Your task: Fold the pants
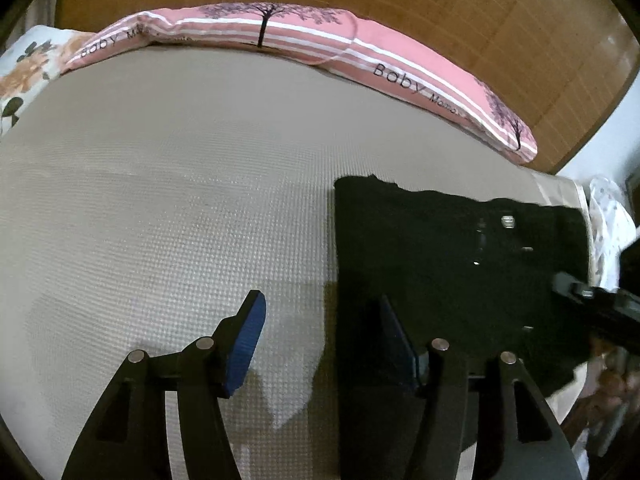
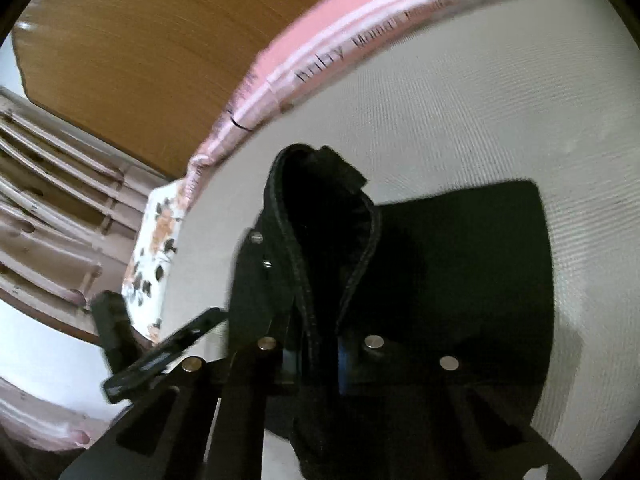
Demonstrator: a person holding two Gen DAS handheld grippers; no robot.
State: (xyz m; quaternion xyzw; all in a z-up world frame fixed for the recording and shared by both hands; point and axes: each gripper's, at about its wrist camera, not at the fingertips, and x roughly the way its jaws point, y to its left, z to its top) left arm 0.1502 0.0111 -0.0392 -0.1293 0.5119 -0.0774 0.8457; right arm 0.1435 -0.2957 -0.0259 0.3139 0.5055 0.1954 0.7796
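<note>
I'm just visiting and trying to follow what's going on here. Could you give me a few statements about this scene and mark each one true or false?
1. The black pants lie on a beige textured bed cover. True.
2. The left gripper is clamped on the pants. False: its jaws stand open, one blue pad over the bare cover.
3. The right gripper pinches a raised fold of the pants. True.
4. The long pillow at the bed's far edge is green. False: it is pink with white stripes and a tree print.
</note>
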